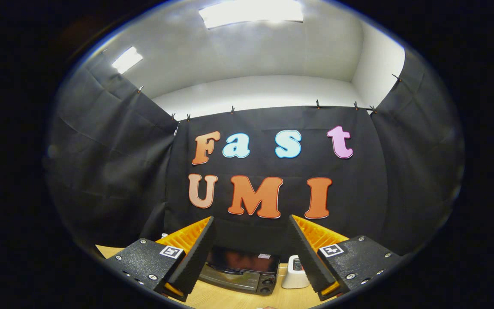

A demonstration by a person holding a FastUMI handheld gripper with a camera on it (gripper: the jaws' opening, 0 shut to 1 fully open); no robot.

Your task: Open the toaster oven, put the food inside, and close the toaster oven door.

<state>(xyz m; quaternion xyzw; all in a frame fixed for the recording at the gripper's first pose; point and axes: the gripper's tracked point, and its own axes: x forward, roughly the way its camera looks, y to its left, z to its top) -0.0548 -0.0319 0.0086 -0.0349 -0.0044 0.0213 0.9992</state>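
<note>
The hand-held gripper [251, 253] is held released, its fingers [195, 257] spread wide with nothing between them — raised above the bench [230, 298] and pointed at the booth's black wall. The oven [240, 270] is seen through the gap between the fingers, set on the wooden bench well beyond them, its door [225, 277] shut. A small white appliance [295, 272] is placed just beside the oven, on its knob side.

The gripper [251, 253] carries two wedge-shaped fingers [193, 257] with ribbed, foam-like inner pads. Each sits on a black, grainy-textured block [144, 262] fastened with silver screws, and each block bears a small square black-and-white marker tag [171, 252] near the finger
</note>
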